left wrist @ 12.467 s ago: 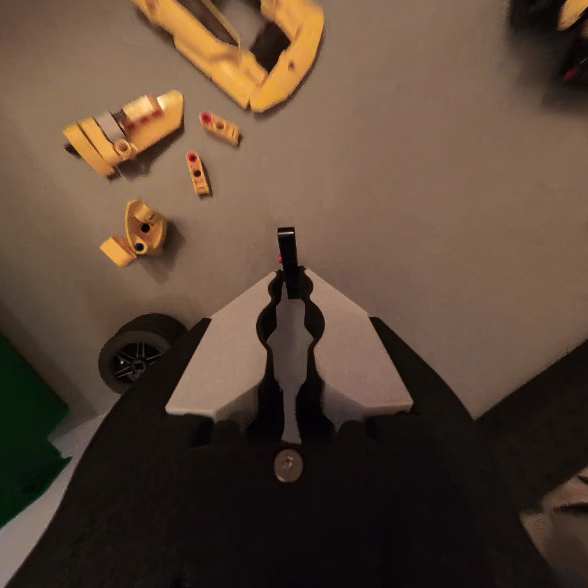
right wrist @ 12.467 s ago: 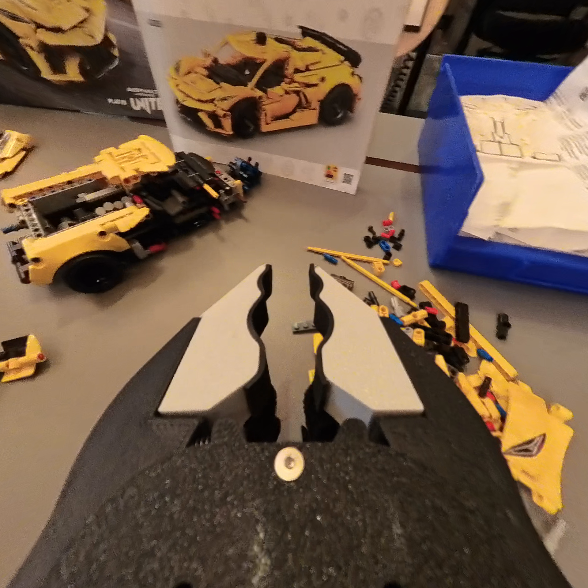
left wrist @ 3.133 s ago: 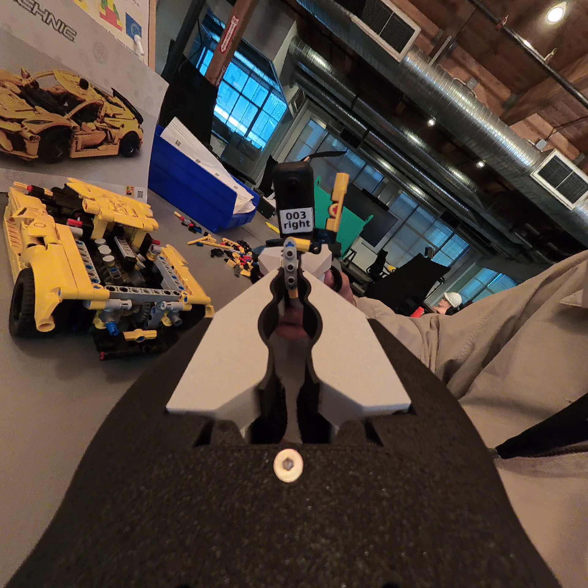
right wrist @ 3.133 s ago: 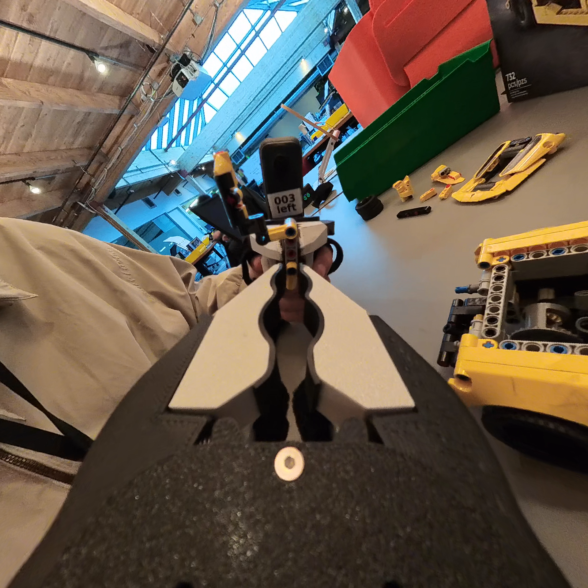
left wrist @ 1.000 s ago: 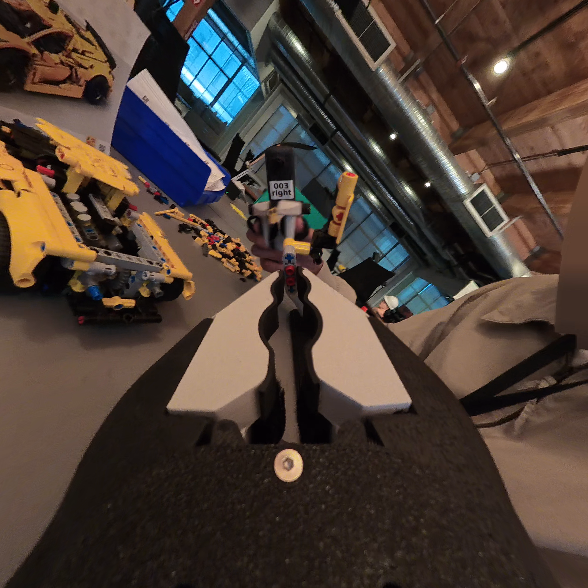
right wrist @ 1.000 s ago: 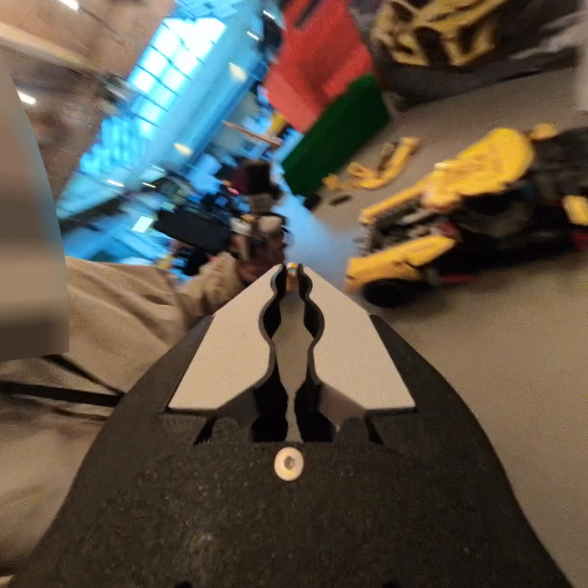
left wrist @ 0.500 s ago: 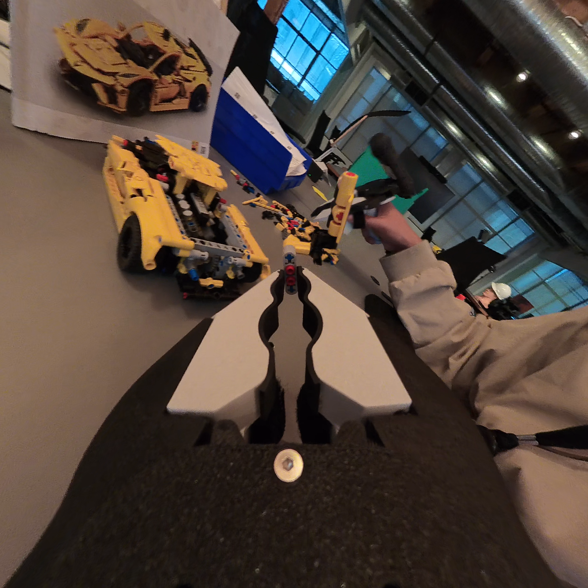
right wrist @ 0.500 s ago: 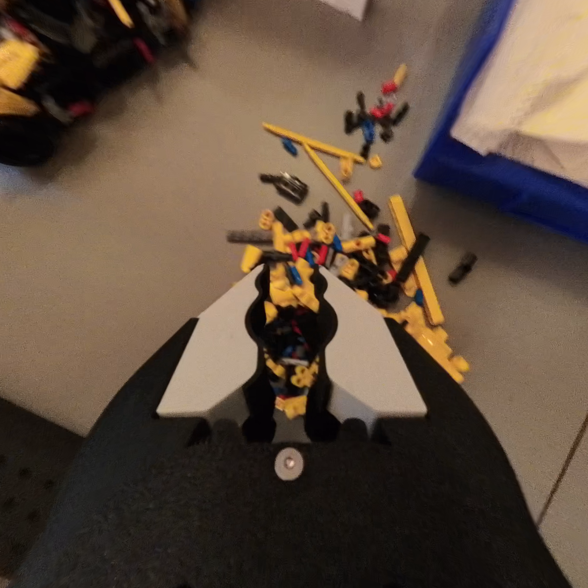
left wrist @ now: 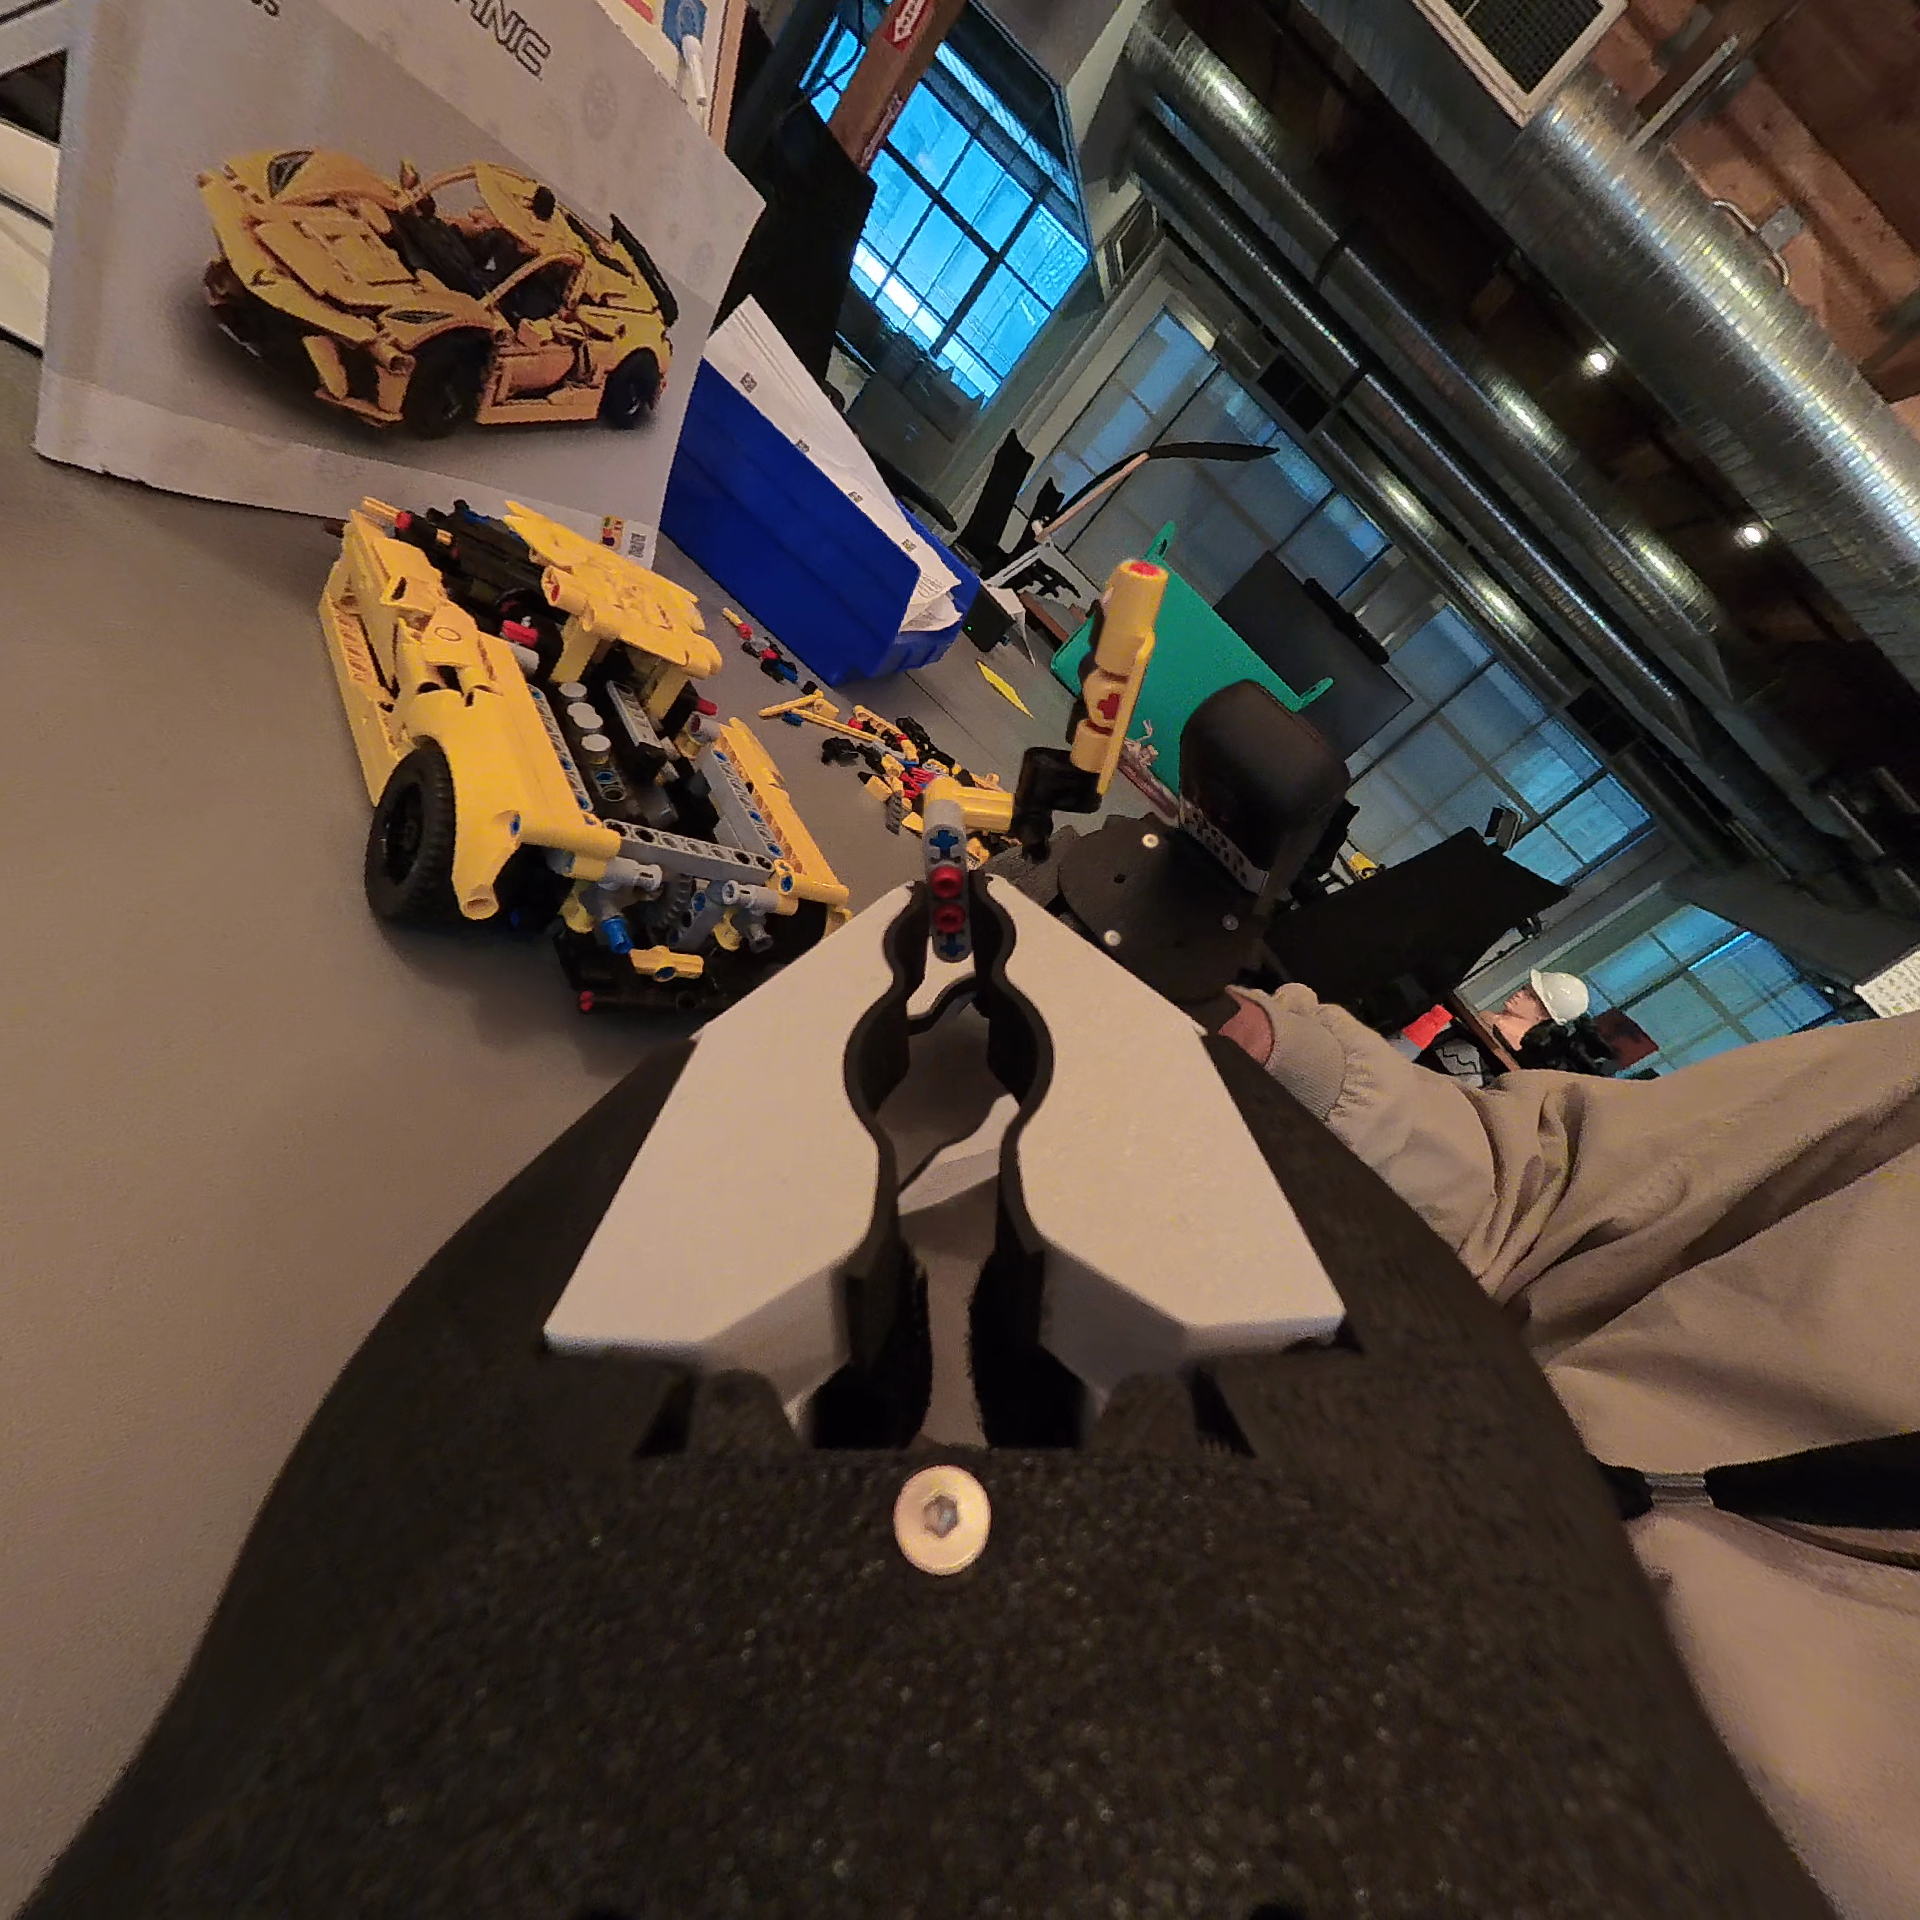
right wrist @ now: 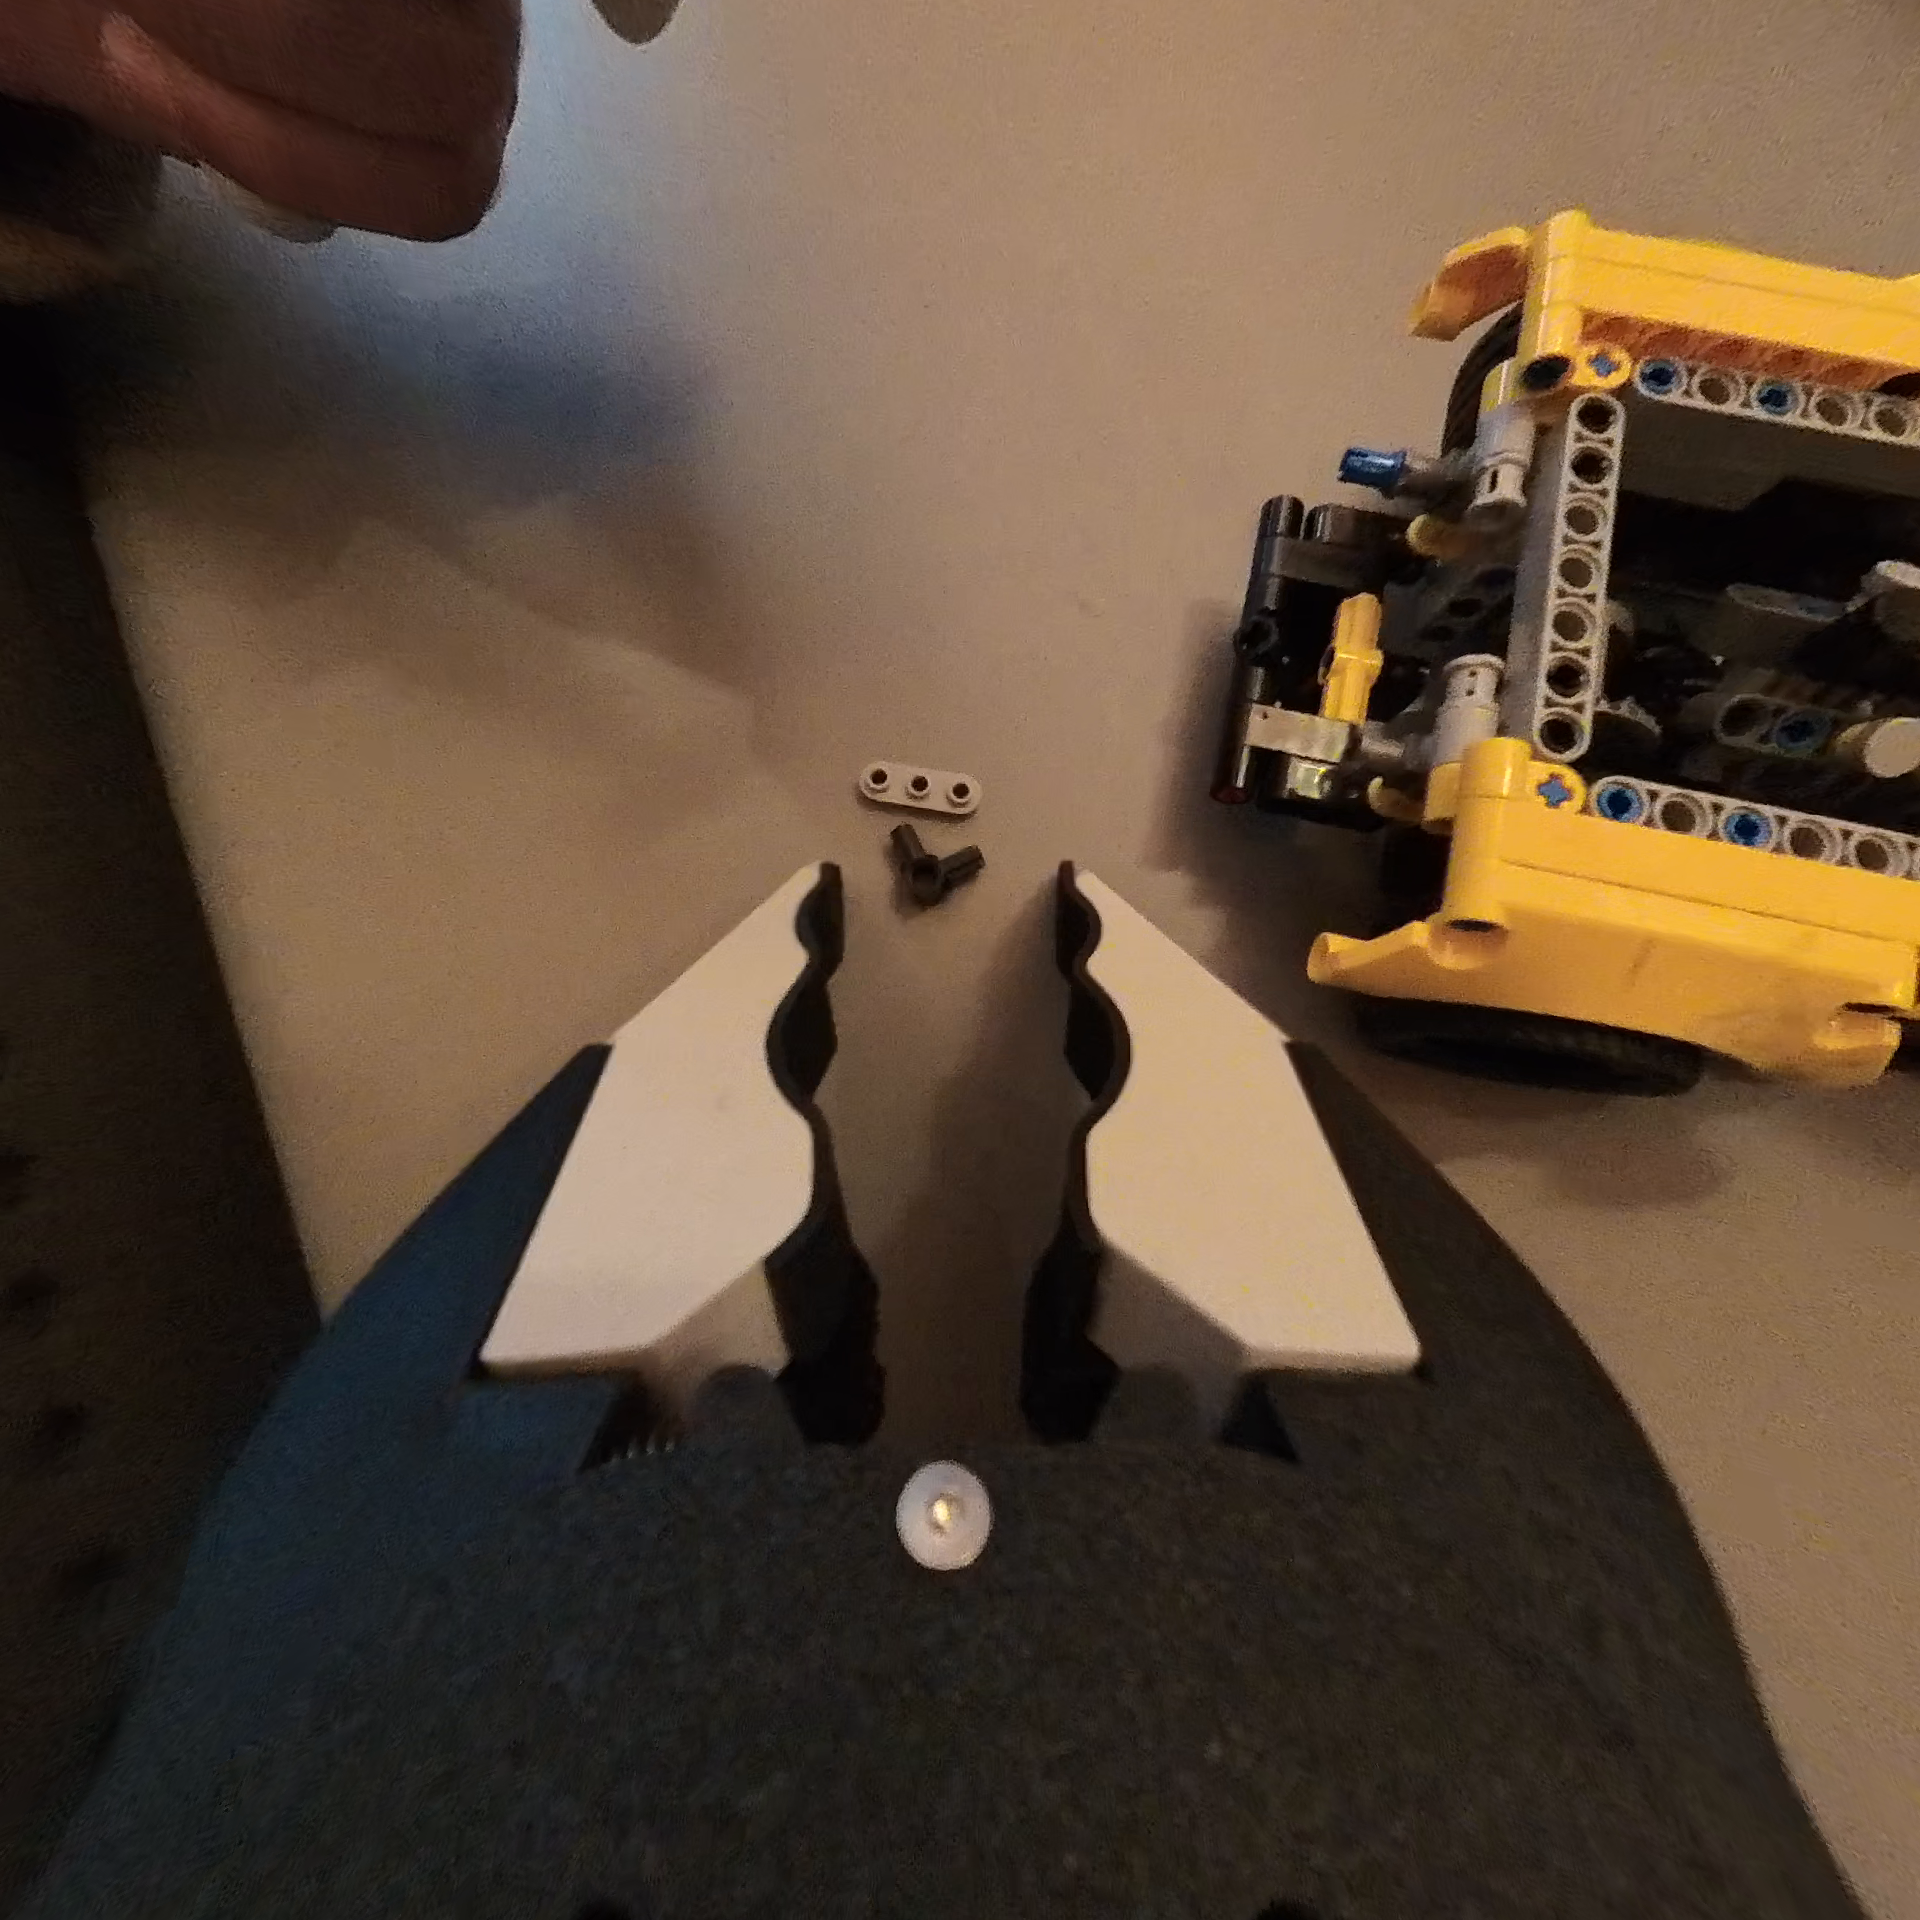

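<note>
My left gripper (left wrist: 948,896) is shut on a small brick assembly (left wrist: 1103,686). It grips a grey beam with red and blue pins, and a yellow and black arm rises from that beam to the upper right, in the air above the grey table. My right gripper (right wrist: 945,891) is open and empty, pointing down at the table. A small black connector (right wrist: 930,869) lies just ahead of its tips. A grey three-hole beam (right wrist: 920,790) lies just beyond the connector. The right gripper's black body (left wrist: 1164,894) shows behind the assembly in the left wrist view.
A part-built yellow brick car (left wrist: 561,748) stands left of the assembly; its open end (right wrist: 1662,665) is at the right of the right wrist view. Behind it are a box panel with a car picture (left wrist: 395,301), a blue bin (left wrist: 800,540) and loose bricks (left wrist: 894,748). A hand (right wrist: 312,135) is at upper left.
My right gripper has opened and swung from the loose brick pile to the two small pieces by the car's end. My left gripper still holds the assembly.
</note>
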A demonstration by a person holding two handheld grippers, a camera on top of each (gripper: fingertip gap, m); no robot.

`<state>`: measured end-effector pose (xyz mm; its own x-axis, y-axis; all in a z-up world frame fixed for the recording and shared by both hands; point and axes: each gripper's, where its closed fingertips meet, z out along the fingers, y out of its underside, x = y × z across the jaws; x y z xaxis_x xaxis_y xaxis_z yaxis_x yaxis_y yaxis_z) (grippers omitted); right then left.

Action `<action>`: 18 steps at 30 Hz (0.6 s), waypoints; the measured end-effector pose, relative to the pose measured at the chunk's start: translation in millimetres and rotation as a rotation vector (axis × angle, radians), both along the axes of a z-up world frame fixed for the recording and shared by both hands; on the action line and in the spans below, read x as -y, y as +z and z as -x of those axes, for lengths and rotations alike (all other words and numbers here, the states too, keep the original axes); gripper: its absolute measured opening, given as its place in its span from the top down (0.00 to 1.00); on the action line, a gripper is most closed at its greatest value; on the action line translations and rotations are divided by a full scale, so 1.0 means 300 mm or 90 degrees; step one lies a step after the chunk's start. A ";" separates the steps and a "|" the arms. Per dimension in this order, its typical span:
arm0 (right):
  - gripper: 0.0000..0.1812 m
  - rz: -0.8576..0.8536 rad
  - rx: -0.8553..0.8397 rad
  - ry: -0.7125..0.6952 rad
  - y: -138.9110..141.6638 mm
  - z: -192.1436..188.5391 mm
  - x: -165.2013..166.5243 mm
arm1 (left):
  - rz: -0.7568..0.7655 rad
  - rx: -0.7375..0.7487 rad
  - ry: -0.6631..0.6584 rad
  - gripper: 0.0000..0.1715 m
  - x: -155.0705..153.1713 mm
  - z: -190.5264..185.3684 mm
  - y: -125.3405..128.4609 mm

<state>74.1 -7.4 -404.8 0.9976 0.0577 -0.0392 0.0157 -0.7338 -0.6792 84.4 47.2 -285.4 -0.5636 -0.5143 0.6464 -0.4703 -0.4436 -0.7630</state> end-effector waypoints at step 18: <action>0.92 0.059 0.170 -0.410 0.127 -0.533 0.725 | 0.008 -0.004 -0.005 0.97 0.004 0.003 0.005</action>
<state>233.9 -225.0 -366.7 0.8085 -0.5394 0.2353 -0.2843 -0.7081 -0.6463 83.4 46.0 -283.9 -0.5639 -0.5015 0.6561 -0.4787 -0.4490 -0.7545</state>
